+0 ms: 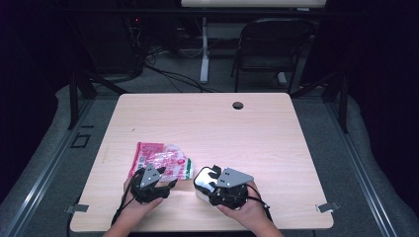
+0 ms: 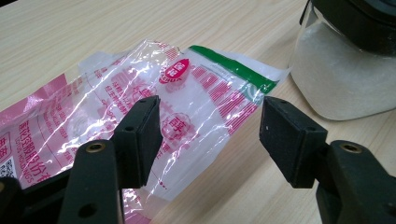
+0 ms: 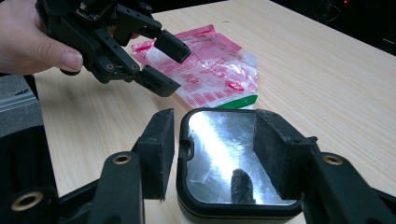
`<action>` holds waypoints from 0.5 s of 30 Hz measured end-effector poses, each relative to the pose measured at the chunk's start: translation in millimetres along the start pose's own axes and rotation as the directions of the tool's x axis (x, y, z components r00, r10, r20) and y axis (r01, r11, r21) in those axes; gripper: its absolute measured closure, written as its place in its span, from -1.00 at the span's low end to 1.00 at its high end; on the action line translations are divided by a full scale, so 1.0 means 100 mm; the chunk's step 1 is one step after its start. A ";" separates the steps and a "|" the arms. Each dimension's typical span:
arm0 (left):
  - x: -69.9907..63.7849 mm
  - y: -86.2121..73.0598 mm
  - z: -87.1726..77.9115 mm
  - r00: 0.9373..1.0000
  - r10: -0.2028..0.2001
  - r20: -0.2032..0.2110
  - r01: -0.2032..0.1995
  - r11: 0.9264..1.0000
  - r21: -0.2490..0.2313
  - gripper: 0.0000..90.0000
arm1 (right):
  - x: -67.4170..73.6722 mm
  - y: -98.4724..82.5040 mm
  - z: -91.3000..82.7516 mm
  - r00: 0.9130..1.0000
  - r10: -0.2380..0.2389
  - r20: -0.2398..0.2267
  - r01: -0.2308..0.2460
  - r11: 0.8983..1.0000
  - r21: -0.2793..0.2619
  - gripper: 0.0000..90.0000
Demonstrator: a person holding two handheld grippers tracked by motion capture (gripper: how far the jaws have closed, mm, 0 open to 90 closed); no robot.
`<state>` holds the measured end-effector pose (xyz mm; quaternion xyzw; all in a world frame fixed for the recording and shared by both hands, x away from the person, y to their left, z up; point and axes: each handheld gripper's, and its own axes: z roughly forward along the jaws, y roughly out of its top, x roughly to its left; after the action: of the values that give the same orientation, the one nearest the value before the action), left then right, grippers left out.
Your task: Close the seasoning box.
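Now my right gripper [image 3: 212, 154] stands wide astride a squarish container [image 3: 233, 163], glossy black-rimmed lid, frosted white body, jaws just opened, pads barely off it, my left gripper [image 2: 210, 135] spread open over a crinkly pink-printed plastic bag [image 2: 140, 107], flat on pale woodgrain table [image 1: 257, 128].

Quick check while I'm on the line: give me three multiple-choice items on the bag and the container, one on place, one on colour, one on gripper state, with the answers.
1. Where does the plastic bag lie?
A. on the table by the left gripper
B. on the chair
C. on top of the container

2. What colour is the strip at the bag's end nearest the container?
A. blue
B. green
C. yellow

3. How does the left gripper stand?
A. shut on the bag
B. shut on the container
C. open over the bag

Answers: 1 A, it lies flat on the table; 2 B, a green band shows there; 3 C, its jaws stand apart above the film.
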<state>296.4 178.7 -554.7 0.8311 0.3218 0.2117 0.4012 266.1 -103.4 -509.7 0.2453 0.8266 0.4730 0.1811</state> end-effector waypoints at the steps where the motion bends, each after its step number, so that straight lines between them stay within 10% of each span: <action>1: 0.00 0.00 0.00 1.000 0.000 0.000 0.000 1.000 0.001 -0.15 | 0.00 0.00 0.00 1.000 0.002 0.000 -0.002 1.000 -0.002 0.08; 15: 0.00 0.00 0.00 1.000 -0.001 0.000 0.001 1.000 0.000 -0.15 | -0.01 0.00 0.00 1.000 0.005 0.005 -0.005 1.000 -0.002 0.08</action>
<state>296.6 178.6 -555.1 0.8309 0.3221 0.2117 0.4012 266.6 -103.9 -509.9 0.2484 0.8251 0.4736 0.1823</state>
